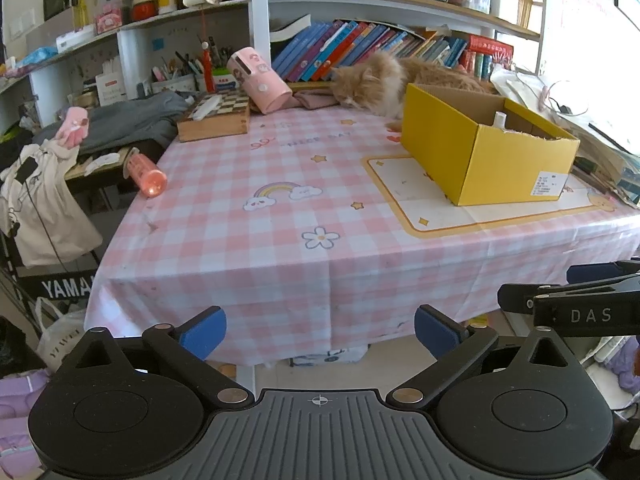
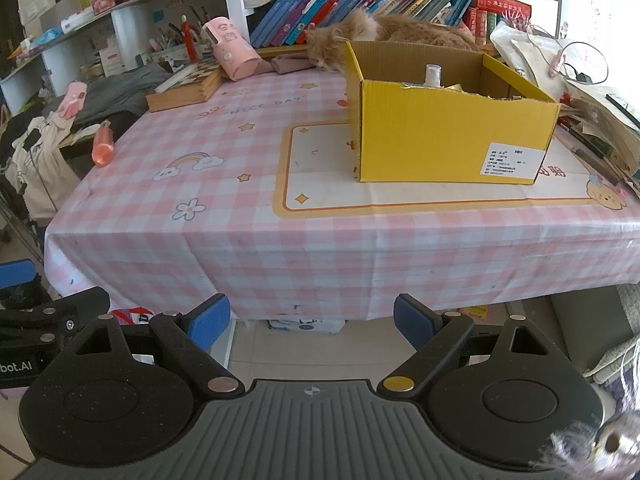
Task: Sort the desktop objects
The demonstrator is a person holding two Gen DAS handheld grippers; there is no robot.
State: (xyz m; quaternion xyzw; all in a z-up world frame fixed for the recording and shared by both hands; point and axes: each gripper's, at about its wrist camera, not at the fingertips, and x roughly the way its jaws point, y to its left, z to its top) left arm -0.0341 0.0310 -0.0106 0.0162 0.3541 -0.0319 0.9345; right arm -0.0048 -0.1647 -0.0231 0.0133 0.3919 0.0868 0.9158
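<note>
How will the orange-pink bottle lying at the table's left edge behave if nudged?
The translucent orange-pink cylindrical bottle lies on its side, so it will probably roll rather than slide. It sits at the left edge of the pink checked tablecloth, so a sideways push could send it off. The smooth plastic may slip in the tongs.

Both wrist cameras are looking forward from off the tabletop's (image 1: 280, 208) near edge, low and set back, the left one sitting further left, both sharing the yellow box (image 2: 452, 136) and bookshelf (image 1: 360, 48).

Yellow box (image 2: 452, 136) hides most of its contents
</note>
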